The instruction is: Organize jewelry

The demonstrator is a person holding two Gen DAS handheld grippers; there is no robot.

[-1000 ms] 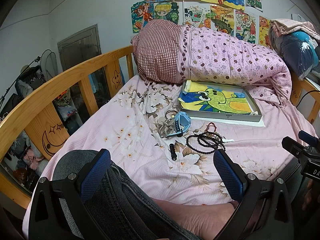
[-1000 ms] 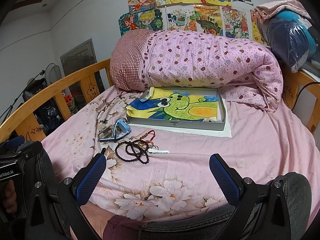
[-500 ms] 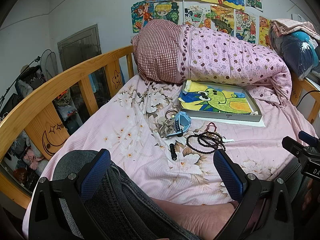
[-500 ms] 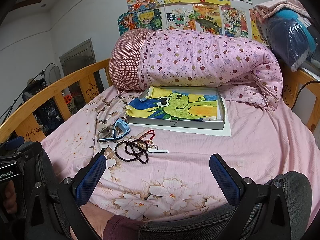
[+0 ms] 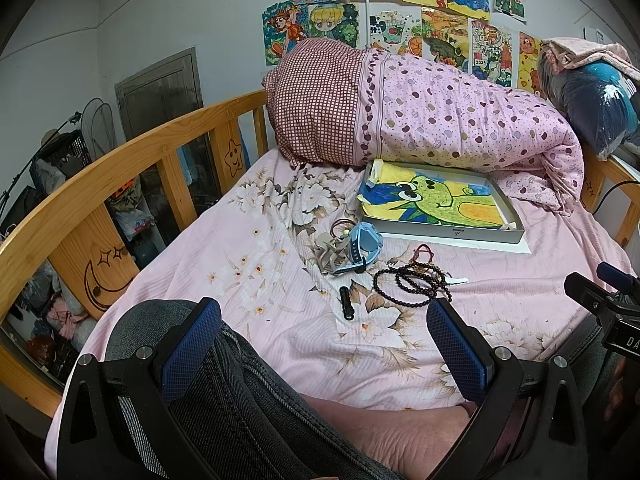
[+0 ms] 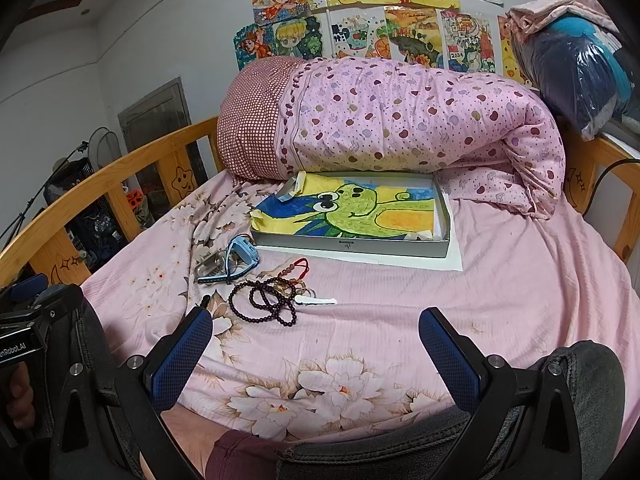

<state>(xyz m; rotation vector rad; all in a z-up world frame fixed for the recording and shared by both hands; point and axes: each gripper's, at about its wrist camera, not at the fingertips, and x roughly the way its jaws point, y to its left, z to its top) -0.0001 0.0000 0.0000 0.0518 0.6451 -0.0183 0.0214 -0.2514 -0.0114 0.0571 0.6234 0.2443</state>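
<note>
Left tool [image 5: 324, 344]: pads spread wide, empty, low over the knee, well short of the jewelry.
Watch [image 5: 364, 246]: blue, on the bed [image 5: 240, 248] left of the pile, just before the box [image 5: 444, 236] wall.
Beads [image 5: 412, 284]: dark tangled loop mid-bed, red cord and white key touching.
Right tool [image 6: 316, 348]: spread wide too, empty.
Next step, probably: reach for beads; pinch one strand low against the sheet, lift slowly to avoid snagging the key.
</note>
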